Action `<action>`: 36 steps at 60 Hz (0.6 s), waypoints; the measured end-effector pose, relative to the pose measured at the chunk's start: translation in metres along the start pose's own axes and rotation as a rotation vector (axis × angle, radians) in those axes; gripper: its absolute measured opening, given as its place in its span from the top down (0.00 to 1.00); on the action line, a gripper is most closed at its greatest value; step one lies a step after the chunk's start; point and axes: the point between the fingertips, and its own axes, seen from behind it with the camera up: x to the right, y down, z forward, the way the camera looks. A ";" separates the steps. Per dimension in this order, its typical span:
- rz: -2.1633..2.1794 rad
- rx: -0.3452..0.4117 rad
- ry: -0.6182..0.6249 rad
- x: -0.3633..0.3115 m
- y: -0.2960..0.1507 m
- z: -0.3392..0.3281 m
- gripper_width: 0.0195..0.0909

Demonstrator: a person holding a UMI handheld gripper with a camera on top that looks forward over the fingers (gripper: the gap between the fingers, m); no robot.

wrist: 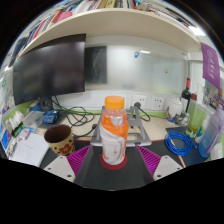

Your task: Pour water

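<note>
Gripper view: off to the far left of my fingers some small items clutter the desk, too blurred to make out. Nearer in, just left of my left finger, a brown mug (58, 138) stands upright on the desk (150, 135), apart from the bottle. Behind it a dark monitor (48, 70) rises against the wall, with a shelf of books (50, 22) above it.

In the middle, between my fingers, stands the bottle (113, 128). It is upright, clear plastic, with an orange cap on top and an orange label wrapped round its upper body; the lower part looks pale and see-through, and I cannot tell how full it is. Its base sits on a small reddish disc (113, 161) just ahead of my gripper (110, 163). My fingers are spread apart, the magenta pads (75, 158) angled to either side of the bottle's foot; there looks to be a gap on each side, so I am around it rather than pressing on it.

Behind the bottle a whiteboard (140, 72) covers the wall, and a row of wall sockets (148, 102) runs beneath it. To the right of my right finger lies a coil of blue cable (178, 143) on the desk, and further right a purple poster (212, 70) hangs at the side
</note>
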 end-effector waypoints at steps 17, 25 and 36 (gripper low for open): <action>0.082 -0.003 0.049 -0.044 -0.034 -0.114 0.07; 0.063 0.057 0.074 -0.055 -0.065 -0.145 0.08; 0.036 0.103 0.102 -0.062 -0.090 -0.166 0.08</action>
